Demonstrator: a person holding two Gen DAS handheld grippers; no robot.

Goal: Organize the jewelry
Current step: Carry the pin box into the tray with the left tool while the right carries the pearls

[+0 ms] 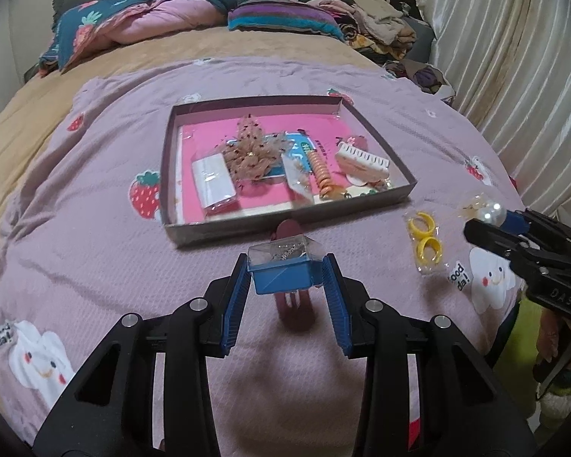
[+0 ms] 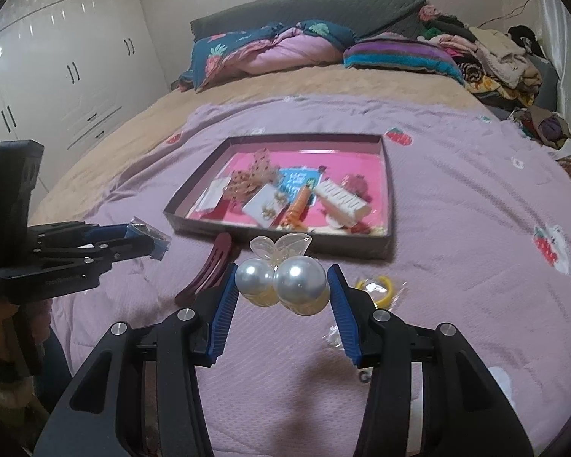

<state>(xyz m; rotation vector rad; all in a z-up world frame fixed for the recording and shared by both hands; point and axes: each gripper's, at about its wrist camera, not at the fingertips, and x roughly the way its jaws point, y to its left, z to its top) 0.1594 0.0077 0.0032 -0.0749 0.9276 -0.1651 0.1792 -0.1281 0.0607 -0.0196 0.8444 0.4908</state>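
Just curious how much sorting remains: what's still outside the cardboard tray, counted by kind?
Small blue box with clear lid, in left gripper: 1
Clear clip with two white pearls, in right gripper: 1
Dark red hair clip on bedspread: 1
Yellow plastic rings, bagged: 2
Total: 5

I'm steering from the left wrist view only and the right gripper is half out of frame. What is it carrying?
Observer: The right gripper is shut on a hair clip with two big pearls and a clear bow.
Operator: Anything under it?
Observer: The yellow rings in a clear bag lie on the blanket just right of it.
Operator: What's left of the bed?
Observer: A white wardrobe with dark handles.
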